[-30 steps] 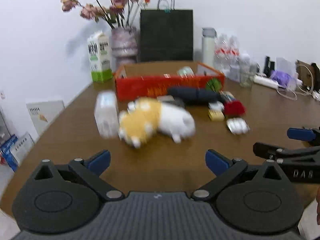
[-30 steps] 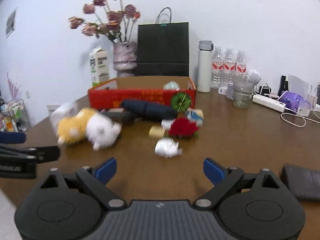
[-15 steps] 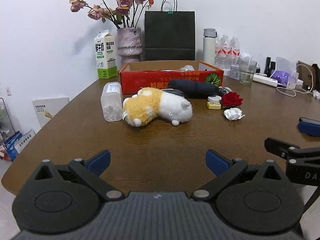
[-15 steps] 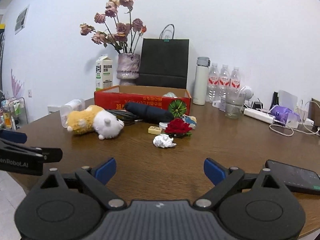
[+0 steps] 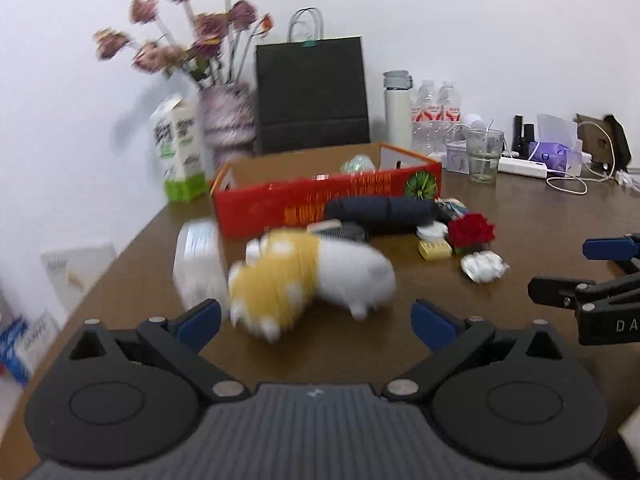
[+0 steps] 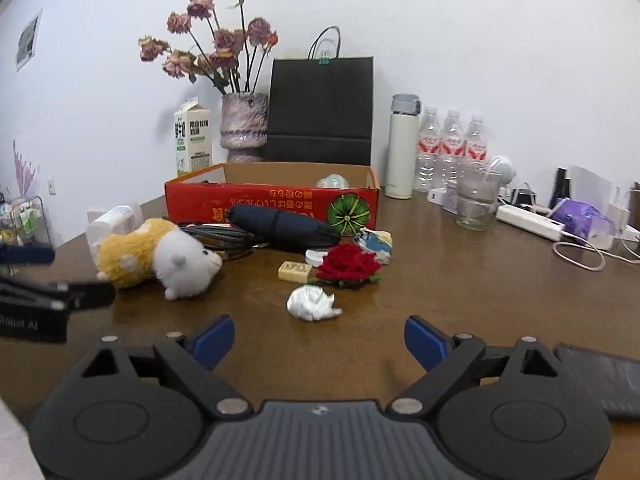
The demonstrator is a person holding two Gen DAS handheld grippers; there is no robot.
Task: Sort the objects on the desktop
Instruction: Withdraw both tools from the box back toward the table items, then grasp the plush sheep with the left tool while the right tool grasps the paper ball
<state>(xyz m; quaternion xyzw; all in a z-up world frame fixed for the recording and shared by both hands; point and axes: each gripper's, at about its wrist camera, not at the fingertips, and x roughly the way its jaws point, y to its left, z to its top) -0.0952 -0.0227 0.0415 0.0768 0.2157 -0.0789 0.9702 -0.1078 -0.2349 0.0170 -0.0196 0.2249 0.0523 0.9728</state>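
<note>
A yellow and white plush toy [image 5: 312,276] lies on the brown table just ahead of my left gripper [image 5: 316,320], which is open and empty. A clear plastic container [image 5: 198,264] stands at the plush's left. Behind them an open red cardboard box [image 6: 272,200] has a dark rolled umbrella [image 6: 280,224] lying in front of it. A red rose [image 6: 348,266], a small yellow block [image 6: 294,271] and a crumpled white paper ball [image 6: 312,302] lie ahead of my right gripper [image 6: 319,338]. Its jaws are closing with nothing between them.
Along the back wall stand a milk carton [image 6: 192,140], a vase of dried flowers [image 6: 244,124], a black paper bag [image 6: 320,108], a white flask [image 6: 402,148], water bottles and a glass [image 6: 476,204]. A power strip and cables lie far right. A dark phone [image 6: 600,380] lies near my right gripper.
Both grippers have moved forward toward the objects, which look larger now. The left view has blurred, and the plush now sits just beyond the left fingertips.
</note>
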